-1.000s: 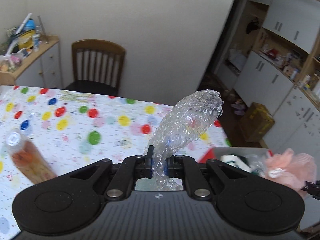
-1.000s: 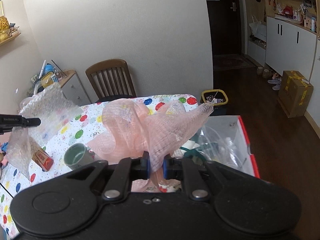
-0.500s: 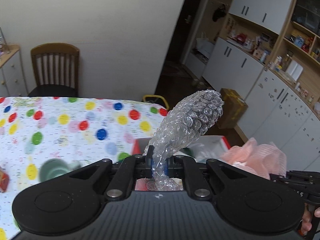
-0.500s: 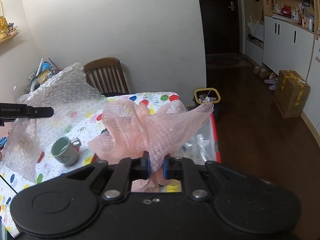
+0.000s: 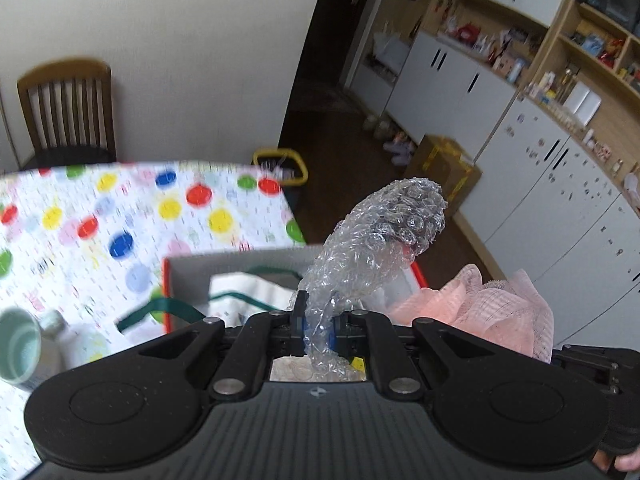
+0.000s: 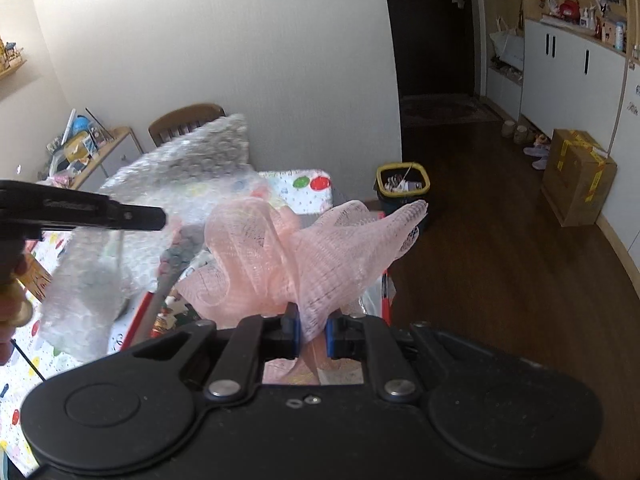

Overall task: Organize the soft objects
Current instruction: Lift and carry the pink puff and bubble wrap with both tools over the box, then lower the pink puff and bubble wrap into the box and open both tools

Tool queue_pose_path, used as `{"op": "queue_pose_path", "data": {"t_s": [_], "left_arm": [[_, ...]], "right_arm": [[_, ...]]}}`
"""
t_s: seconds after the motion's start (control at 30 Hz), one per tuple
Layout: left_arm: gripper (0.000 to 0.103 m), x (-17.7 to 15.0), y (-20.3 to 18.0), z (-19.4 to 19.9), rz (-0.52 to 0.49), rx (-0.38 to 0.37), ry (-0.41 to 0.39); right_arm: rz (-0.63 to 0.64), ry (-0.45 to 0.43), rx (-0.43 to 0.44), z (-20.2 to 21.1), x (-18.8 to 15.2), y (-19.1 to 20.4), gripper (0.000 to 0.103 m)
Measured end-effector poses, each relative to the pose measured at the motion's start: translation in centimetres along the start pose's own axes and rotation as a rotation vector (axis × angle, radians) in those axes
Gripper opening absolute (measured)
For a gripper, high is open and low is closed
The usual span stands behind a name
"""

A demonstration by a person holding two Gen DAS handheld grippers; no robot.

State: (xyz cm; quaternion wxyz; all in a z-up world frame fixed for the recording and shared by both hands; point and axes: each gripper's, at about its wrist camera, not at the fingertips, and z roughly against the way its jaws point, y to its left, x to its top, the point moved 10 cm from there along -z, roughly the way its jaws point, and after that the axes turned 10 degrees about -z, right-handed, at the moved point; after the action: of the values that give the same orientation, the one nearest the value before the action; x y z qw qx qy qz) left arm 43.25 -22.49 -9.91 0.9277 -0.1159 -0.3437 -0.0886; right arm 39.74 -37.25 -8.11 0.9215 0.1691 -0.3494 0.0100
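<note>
My left gripper [image 5: 318,330] is shut on a sheet of clear bubble wrap [image 5: 380,236] that sticks up above a red-edged box [image 5: 240,264] at the table's right end. The bubble wrap also shows in the right wrist view [image 6: 168,184], hanging from the left gripper [image 6: 156,216]. My right gripper [image 6: 311,338] is shut on a pink mesh net [image 6: 304,248], held over the same box [image 6: 148,308]. The net also shows in the left wrist view [image 5: 492,312]. A white bag with green handles [image 5: 248,296] lies in the box.
The table has a polka-dot cloth [image 5: 132,216]. A green mug [image 5: 18,350] stands at its left with a bottle beside it. A wooden chair [image 5: 66,108] stands behind the table. A yellow-rimmed bin [image 6: 402,184] and a cardboard carton [image 6: 578,176] stand on the floor at right.
My left gripper has swung right with the bubble wrap and now sits over the box, close to the pink net. My right gripper has moved little.
</note>
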Motion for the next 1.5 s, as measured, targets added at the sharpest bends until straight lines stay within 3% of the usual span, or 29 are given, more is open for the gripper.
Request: {"op": "queue_pose_path", "data": {"t_s": [0.27,0.67,1.03,1.23,1.37,1.43,1.47,1.5], "left_arm": [[0.009,-0.8,1.2,-5.1,0.014,0.059,0.062],[0.009,-2.5,2.9,-8.8,-0.013,0.117,0.106],[0.009,-4.6,3.2,-11.1,-0.033,0.108,0.157],[0.011,-4.8,2.9,-10.8,-0.043,0.082,0.142],[0.017,-4.7,3.0,-10.2,-0.029,0.062,0.126],[0.026,-4.7,3.0,-9.8,-0.031,0.055,0.115],[0.036,-4.7,3.0,-9.5,-0.031,0.052,0.108],[0.052,-4.7,3.0,-9.2,-0.030,0.047,0.099]], "right_arm": [[0.038,0.065,-0.024,-4.3,-0.2,-0.1,0.011],[0.051,0.089,-0.041,-8.0,-0.3,-0.5,0.011],[0.057,0.088,-0.036,-8.7,-0.6,-0.4,0.011],[0.062,0.084,-0.043,-8.3,-0.3,-0.5,0.022],[0.042,0.087,-0.037,-7.9,-0.2,-0.8,0.033],[0.033,0.087,-0.031,-7.6,0.0,-0.8,0.036],[0.030,0.083,-0.032,-7.5,0.0,-0.9,0.038],[0.031,0.080,-0.031,-7.3,0.0,-0.9,0.039]]}}
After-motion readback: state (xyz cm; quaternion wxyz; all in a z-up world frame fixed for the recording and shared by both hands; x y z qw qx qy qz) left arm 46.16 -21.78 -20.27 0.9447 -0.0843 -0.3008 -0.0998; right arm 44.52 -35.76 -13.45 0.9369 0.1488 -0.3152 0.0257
